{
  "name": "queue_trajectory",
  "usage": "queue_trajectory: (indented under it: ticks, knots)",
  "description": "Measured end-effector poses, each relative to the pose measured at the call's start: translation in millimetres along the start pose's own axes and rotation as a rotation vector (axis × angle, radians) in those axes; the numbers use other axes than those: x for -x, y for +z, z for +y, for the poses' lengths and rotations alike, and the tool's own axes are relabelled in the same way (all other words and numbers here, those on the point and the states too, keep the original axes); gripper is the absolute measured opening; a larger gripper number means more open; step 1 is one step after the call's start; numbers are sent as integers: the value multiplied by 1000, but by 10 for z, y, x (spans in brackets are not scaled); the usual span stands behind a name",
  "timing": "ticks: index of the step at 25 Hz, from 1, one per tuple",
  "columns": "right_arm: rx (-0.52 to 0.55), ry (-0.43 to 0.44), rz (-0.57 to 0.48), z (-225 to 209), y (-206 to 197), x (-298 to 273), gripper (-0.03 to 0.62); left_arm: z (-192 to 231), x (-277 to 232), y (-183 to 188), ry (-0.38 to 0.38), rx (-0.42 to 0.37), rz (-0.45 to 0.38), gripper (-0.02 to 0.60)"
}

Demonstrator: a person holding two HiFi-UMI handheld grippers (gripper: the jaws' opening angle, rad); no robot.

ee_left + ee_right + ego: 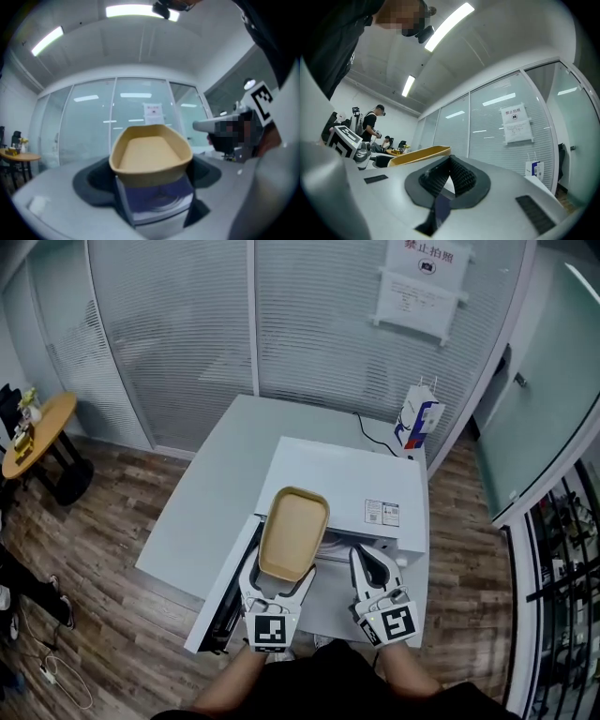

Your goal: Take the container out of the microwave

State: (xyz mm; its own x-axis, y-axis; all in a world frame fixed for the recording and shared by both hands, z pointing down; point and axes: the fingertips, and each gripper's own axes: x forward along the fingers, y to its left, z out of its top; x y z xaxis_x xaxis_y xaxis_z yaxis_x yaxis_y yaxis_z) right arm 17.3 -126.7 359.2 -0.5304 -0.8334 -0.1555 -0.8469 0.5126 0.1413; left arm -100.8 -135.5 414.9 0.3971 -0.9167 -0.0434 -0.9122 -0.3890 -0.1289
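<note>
A tan, tray-shaped container (292,532) hangs above the front of the white microwave (356,488), whose door (228,606) stands open at the left. My left gripper (279,583) is shut on the container's near end. In the left gripper view the container (150,150) fills the space between the jaws of my left gripper (151,182), and it looks empty. My right gripper (367,564) is just right of the container, over the microwave's front edge, shut with nothing in it. In the right gripper view my right gripper (450,161) has its pads together, and the container's rim (419,154) shows at the left.
The microwave stands on a pale grey table (216,493) against a glass wall with blinds and a posted sign (422,277). A blue and white paper bag (419,423) stands behind the microwave. A round wooden table (37,432) is at the far left. Other people stand in the distance.
</note>
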Motion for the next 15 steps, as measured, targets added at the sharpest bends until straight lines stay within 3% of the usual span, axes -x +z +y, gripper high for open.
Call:
queue_trajectory:
  ticks: [15]
  knots:
    - [35, -15, -24, 101, 90, -10, -2, 81, -123, 24, -18, 9, -1, 469]
